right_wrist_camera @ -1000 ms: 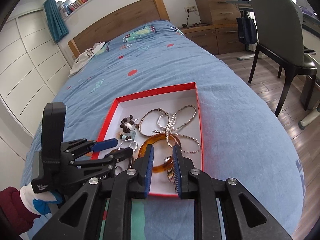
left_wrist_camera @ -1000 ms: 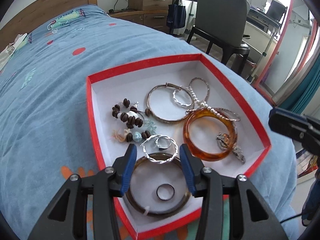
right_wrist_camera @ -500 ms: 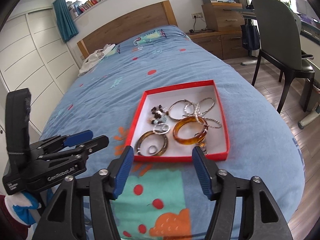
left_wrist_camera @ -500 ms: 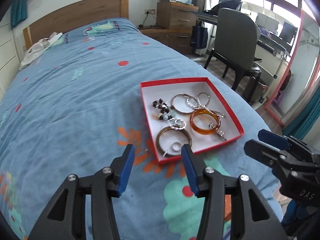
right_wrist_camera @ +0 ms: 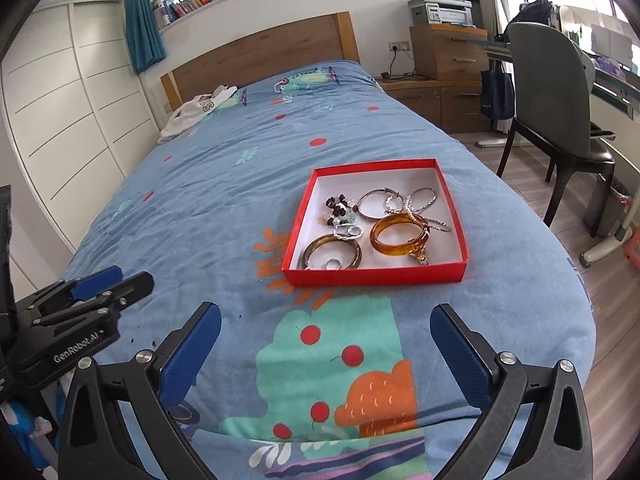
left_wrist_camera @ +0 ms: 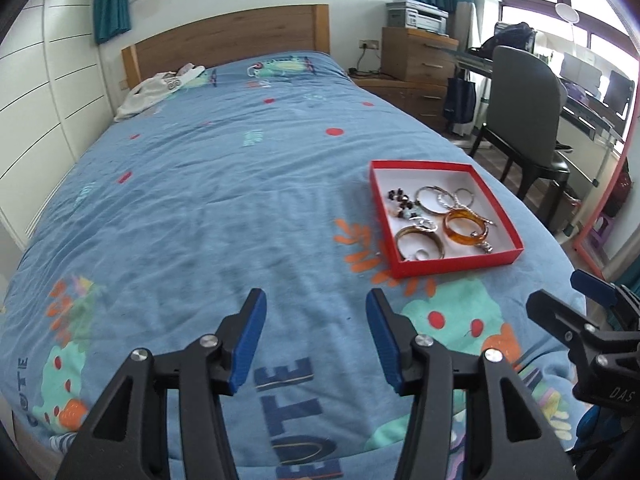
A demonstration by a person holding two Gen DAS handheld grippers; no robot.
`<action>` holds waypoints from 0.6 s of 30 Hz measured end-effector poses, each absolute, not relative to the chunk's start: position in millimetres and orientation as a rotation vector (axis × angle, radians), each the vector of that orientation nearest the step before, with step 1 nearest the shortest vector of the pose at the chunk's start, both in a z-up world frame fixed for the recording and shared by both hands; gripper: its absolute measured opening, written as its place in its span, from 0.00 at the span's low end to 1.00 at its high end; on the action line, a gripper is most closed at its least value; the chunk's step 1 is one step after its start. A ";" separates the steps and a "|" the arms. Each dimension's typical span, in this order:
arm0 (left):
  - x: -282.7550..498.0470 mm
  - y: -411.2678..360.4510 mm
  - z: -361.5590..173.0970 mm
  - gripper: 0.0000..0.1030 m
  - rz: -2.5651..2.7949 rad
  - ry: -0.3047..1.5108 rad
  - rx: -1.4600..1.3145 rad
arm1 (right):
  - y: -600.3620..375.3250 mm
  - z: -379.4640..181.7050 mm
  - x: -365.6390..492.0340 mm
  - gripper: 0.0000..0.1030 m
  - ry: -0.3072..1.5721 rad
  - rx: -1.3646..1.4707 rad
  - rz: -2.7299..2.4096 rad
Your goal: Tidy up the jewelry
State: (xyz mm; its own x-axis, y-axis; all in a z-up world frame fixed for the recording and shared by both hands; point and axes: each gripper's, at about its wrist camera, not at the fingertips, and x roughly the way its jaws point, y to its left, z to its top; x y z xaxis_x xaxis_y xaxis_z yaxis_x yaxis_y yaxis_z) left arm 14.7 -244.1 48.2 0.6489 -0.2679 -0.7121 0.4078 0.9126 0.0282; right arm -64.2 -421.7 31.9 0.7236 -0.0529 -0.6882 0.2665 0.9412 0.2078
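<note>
A red box with a white inside lies on the blue bedspread; it also shows in the left wrist view. It holds an amber bangle, a dark brown bangle, silver bangles, a beaded bracelet and small rings. My left gripper is open and empty, well short of the box and to its left. My right gripper is wide open and empty, short of the box's near wall.
The bed has a wooden headboard and white clothing near the pillows. A grey chair, desk and wooden drawers stand to the right. White wardrobe doors line the left.
Both grippers have drawn back from the box and away from the jewelry. My right gripper, nearly shut over the box a second ago, has opened wide. The jewelry lies as before.
</note>
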 end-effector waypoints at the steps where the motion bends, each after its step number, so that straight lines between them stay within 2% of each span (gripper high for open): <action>1: 12.7 -235.5 49.9 0.48 -0.374 0.772 0.180 | -417.1 31.2 -65.9 0.99 0.745 0.293 -0.175; 18: -2.4 -132.4 43.1 0.51 -0.228 0.789 0.078 | -366.3 29.6 -74.5 0.99 0.748 0.203 -0.116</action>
